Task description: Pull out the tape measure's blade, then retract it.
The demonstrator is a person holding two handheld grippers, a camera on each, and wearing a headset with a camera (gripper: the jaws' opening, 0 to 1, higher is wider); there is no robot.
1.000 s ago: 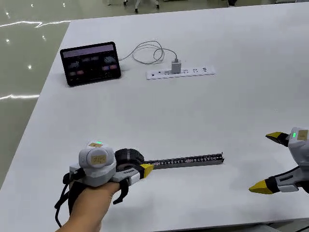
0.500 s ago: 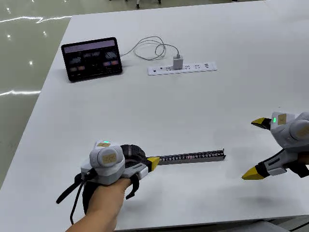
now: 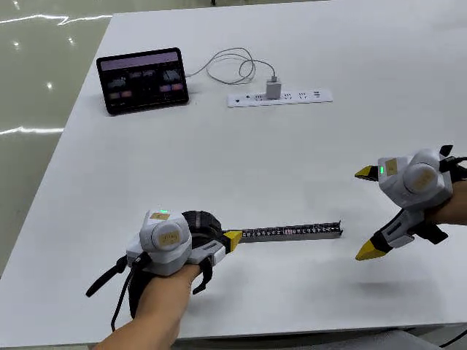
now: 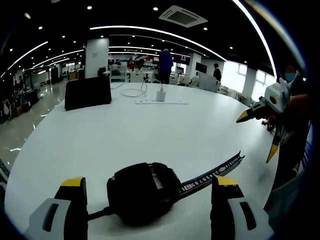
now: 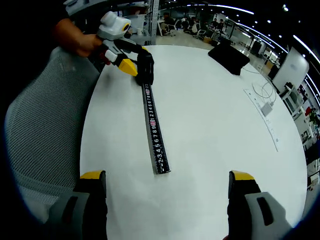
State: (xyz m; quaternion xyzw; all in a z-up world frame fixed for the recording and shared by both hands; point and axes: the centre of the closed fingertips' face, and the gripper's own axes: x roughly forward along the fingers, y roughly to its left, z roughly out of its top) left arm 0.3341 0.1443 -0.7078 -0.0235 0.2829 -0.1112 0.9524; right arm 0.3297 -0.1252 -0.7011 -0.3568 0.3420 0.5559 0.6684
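Blade (image 3: 292, 232) is drawn out part-way and lies flat on the desk (image 3: 292, 146), running toward 3 o'clock from the tape measure case (image 3: 201, 224). Pull-out is judged done or nearly so; retraction is not yet begun. Case is straddled by the left claw (image 4: 149, 181), jaws apart, no contact visible. Right claw (image 3: 363, 214) is held wide apart at 3 o'clock of the blade's tip, not touching it. Case is the one housing noted; length wound inside is hidden.

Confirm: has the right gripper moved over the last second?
Yes. In the head view the right gripper has come leftward, closer to the free end of the blade, which holds its place against the power strip.
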